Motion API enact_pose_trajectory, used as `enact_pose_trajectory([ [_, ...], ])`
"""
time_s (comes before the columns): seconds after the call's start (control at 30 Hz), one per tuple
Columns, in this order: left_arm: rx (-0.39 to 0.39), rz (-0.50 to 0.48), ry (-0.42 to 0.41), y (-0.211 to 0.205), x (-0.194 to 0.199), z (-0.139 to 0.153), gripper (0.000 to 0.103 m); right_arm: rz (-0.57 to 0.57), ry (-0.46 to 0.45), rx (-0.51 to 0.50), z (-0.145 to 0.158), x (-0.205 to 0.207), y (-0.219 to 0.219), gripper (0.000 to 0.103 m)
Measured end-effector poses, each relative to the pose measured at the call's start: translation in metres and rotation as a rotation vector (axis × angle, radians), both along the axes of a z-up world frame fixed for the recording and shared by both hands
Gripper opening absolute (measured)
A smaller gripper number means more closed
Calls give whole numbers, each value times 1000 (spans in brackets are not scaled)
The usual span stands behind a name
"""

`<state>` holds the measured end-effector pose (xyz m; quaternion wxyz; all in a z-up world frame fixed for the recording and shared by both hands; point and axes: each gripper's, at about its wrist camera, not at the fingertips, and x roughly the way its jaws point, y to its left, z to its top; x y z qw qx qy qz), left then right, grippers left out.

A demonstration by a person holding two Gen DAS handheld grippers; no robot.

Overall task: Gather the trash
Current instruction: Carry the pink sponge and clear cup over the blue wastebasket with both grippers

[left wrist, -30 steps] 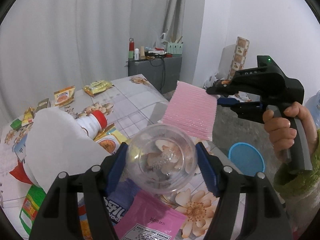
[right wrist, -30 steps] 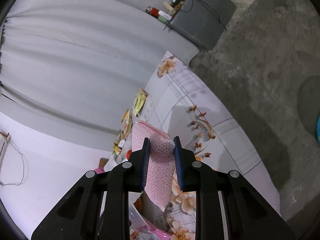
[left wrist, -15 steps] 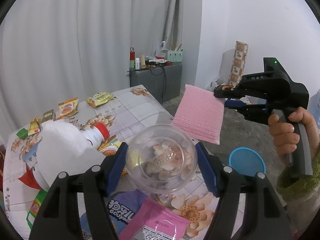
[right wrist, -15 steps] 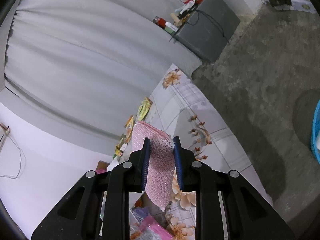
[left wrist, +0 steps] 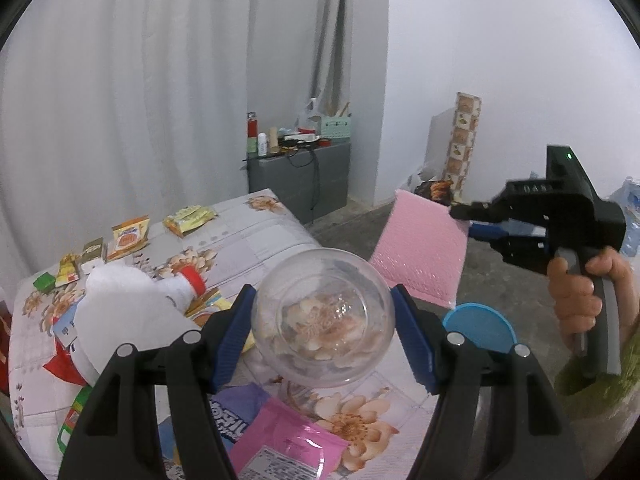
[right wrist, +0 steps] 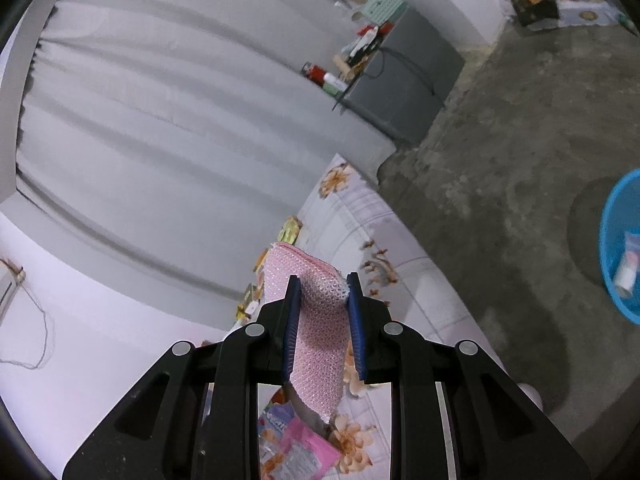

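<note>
Both hands have shifted since a second ago: the right gripper with its pink bubble-wrap mailer has swung away from the table toward the floor side, so the blue basket now shows nearly whole beneath it, and the left gripper has risen a little, bringing more of the table into view.

Neither grip has changed. The left gripper's blue pads stand wide apart and press on either side of a clear plastic ball, held above the table's near edge. The right gripper's pads are close together, clamped on an edge of the mailer, which hangs down below them, off the table's side and above the floor. A hand in a green sleeve grips the right gripper's handle.

On the table, left of the ball, lies a white bottle with a red cap. Nearer than the ball lie a pink packet and a purple wrapper. Small snack packets lie toward the table's far edge. In the right wrist view the basket stands on the floor well off the table, with some litter already in it.
</note>
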<state>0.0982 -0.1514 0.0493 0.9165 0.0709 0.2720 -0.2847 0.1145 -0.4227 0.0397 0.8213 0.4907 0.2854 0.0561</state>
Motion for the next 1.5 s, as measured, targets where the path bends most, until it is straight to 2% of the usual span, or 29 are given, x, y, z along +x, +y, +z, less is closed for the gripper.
enact_pose_trajectory([
  [0.13, -3, -54, -11, -14, -10, 8, 67, -72, -7, 26, -6, -33, -14, 21],
  [0.3, 42, -132, -21, -49, -22, 13, 67, -174, -29, 84, -22, -75, -42, 21],
  [0.43, 59, -192, -30, -79, -34, 19, 67, -248, -32, 93, -33, -106, -64, 21],
  [0.67, 74, -315, 20, -145, -52, 20, 67, -364, -26, 110, -53, -147, -96, 21],
  [0.87, 98, -432, 96, -215, -60, 9, 67, -501, 31, 71, -70, -177, -123, 21],
  [1.0, 94, -507, 192, -270, -59, -8, 67, -615, 107, 18, -83, -195, -142, 21],
  [1.1, 115, -555, 224, -306, -62, -24, 67, -684, 169, -28, -92, -209, -151, 21],
  [1.3, 151, -590, 274, -368, -52, -65, 68, -737, 234, -22, -125, -208, -168, 23],
  [1.37, 159, -588, 284, -383, -47, -79, 71, -731, 274, -21, -143, -197, -176, 27],
  [1.4, 178, -572, 283, -394, -41, -90, 82, -730, 305, -27, -152, -193, -180, 32],
  [1.43, 194, -546, 276, -400, -36, -99, 86, -733, 351, -25, -167, -188, -183, 38],
  [1.47, 205, -527, 273, -405, -31, -106, 86, -734, 382, -21, -175, -188, -187, 46],
  [1.5, 219, -514, 278, -407, -27, -111, 86, -735, 427, -11, -185, -188, -187, 46],
])
